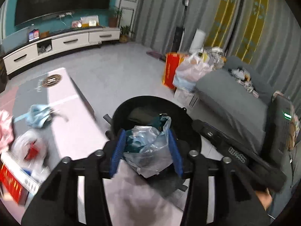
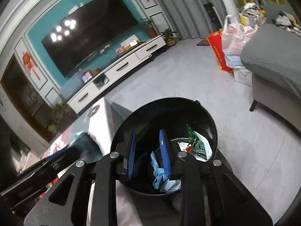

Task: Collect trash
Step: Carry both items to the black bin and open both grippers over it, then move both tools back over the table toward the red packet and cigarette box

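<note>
My left gripper (image 1: pixel 146 152) is shut on a clear plastic bag (image 1: pixel 150 150) with teal scraps inside, hanging over the near rim of the black bin (image 1: pixel 146 98). In the right wrist view, my right gripper (image 2: pixel 148 150) stands open above the bin (image 2: pixel 207 113) with nothing between its blue pads. Under the right-hand pad, a crumpled light blue wipe (image 2: pixel 160 177) lies inside the bin. A green and white packet (image 2: pixel 197 145) sits deeper in. On the table (image 1: pixel 75 128) lie a light blue mask (image 1: pixel 37 114), a white bag with something red (image 1: pixel 30 146) and a red box (image 1: pixel 11 180).
The bin stands on the floor between the table's end and a grey sofa (image 1: pixel 235 98). Full plastic bags (image 1: pixel 188 71) and a red paper bag (image 1: pixel 170 69) crowd the sofa's far end. A white TV cabinet (image 1: pixel 65 43) lines the far wall across open grey floor (image 2: pixel 188 79).
</note>
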`<state>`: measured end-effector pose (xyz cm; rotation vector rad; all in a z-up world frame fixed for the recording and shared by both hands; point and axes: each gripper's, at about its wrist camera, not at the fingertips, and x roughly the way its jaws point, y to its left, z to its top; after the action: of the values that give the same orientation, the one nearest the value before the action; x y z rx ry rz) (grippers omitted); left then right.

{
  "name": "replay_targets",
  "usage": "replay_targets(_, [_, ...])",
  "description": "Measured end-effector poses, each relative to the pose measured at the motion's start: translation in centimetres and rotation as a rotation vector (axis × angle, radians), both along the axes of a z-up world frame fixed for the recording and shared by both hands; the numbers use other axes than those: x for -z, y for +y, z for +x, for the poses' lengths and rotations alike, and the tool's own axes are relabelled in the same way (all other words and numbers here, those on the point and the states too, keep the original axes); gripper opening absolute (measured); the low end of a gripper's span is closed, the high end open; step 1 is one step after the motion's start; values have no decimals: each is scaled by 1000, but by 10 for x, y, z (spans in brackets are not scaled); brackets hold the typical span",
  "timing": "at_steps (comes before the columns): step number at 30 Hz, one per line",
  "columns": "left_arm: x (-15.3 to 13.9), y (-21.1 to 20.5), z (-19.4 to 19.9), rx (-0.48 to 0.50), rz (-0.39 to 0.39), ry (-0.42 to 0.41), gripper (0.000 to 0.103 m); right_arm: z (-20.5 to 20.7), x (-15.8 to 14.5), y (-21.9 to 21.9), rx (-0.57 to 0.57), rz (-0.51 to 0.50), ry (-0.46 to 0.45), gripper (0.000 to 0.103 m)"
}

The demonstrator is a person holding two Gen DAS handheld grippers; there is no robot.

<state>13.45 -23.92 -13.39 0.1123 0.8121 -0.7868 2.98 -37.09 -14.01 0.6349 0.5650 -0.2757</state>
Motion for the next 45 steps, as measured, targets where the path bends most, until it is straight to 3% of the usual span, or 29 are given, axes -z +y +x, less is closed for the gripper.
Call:
replay_targets(1, [8, -14, 10, -15, 24, 17, 56, -1, 0, -2, 8, 6, -1, 27])
replay_targets(3, [18, -29, 22, -23, 33, 58, 68, -3, 1, -6, 32, 13, 0, 30])
replay_targets(6, [18, -35, 26, -42, 8, 54, 78, -6, -1, -10, 45, 9, -7, 32])
replay_targets(8, [14, -28, 18, -38, -12, 39, 79, -7, -2, -11, 46, 12, -12, 33])
replay_targets(12, [7, 4, 4, -62, -40, 5, 82, -4, -1, -7, 31, 13, -3, 33])
replay_targets(17, [-1, 76, -9, -176, -49, -33, 86, 10, -6, 18, -25, -24, 8, 35])
replay_targets(24, [-15, 205, -13, -427, -6, -71, 86, 42, -13, 90, -241, -65, -1, 44])
replay_targets(30, [-16, 317, -8, -712, 9, -37, 88, 62, -20, 189, -573, -137, -11, 47])
replay_targets(32, [-16, 342, -8, -760, 2, -19, 88, 64, -19, 218, -663, -169, -10, 47])
replay_targets(36, [-1, 374, -11, -800, -1, 46, 89, 72, -10, 263, -790, -176, 24, 48])
replay_targets(40, [23, 385, -10, -834, 27, 108, 89, 83, 3, 293, -836, -224, 74, 56])
replay_targets(45, [36, 390, 1, -821, 50, 127, 89, 103, 20, 323, -827, -312, 134, 78])
